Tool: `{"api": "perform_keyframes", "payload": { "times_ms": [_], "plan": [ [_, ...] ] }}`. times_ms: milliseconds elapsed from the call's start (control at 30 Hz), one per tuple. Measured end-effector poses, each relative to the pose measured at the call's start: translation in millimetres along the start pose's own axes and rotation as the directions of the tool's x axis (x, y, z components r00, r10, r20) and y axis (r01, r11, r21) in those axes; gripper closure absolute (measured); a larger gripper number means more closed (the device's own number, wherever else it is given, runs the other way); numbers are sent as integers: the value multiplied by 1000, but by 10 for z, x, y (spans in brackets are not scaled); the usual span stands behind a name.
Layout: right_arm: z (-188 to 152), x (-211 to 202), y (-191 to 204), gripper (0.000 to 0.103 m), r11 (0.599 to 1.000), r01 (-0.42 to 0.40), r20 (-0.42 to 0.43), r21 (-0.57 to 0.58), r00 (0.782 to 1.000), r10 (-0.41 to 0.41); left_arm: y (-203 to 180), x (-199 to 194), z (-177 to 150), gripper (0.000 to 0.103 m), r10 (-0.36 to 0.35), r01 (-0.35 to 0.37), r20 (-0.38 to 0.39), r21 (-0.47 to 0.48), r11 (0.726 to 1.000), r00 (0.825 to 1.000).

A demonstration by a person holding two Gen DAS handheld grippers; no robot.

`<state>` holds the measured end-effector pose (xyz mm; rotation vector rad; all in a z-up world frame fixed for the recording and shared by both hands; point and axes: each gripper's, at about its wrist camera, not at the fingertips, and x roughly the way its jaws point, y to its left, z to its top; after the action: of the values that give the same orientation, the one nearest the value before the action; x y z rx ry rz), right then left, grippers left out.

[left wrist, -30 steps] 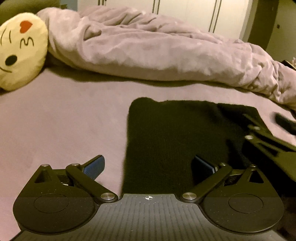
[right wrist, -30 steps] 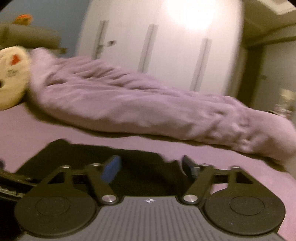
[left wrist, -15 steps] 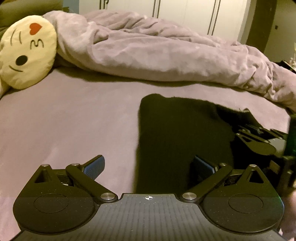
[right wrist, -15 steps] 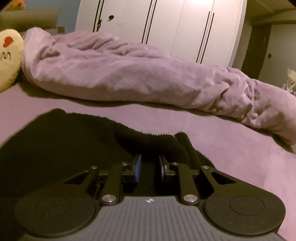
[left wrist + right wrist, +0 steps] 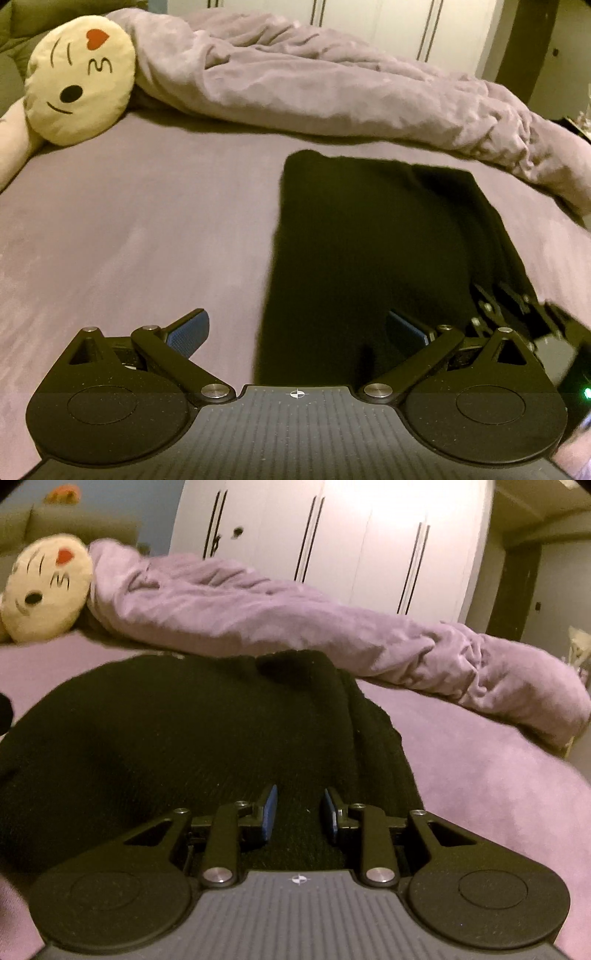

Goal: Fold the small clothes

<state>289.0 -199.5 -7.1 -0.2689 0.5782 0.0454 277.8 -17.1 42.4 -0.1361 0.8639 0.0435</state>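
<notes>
Black cloth (image 5: 369, 251) lies flat on purple bed (image 5: 129, 240), folded into long strip. Our left gripper (image 5: 295, 332) hangs over its near left edge, at 6 o'clock, fingers spread wide, nothing held. Our right gripper (image 5: 298, 814) sits low over cloth's right side, fingers partly apart, gap over fabric, nothing pinched. Blanket (image 5: 351, 85) bunched at 12 o'clock. Smiley pillow (image 5: 79, 79) at 10 o'clock.

A folded black knit garment (image 5: 369, 240) is lying mid-bed on the purple bed sheet (image 5: 129, 229); a rumpled lilac blanket (image 5: 332, 85) is stretching along the far edge, a round yellow emoji cushion (image 5: 79, 79) sitting at the far-left corner.
</notes>
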Motion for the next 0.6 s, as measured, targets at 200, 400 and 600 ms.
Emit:
{"api": "perform_keyframes", "payload": {
  "times_ms": [200, 400, 600],
  "plan": [
    [-220, -394, 77, 77, 999, 20, 24, -39, 1000, -19, 39, -194, -220, 0, 12, -12, -22, 13, 1000, 1000],
    [73, -510, 41, 74, 999, 4, -159, -41, 987, -10, 125, -326, -344, 0, 60, -60, -35, 12, 998, 998],
    [-67, -1118, -88, 34, 993, -19, -240, 120, 970, 47, 170, -576, -505, 0, 76, -76, -8, -1, 997, 997]
  ]
}}
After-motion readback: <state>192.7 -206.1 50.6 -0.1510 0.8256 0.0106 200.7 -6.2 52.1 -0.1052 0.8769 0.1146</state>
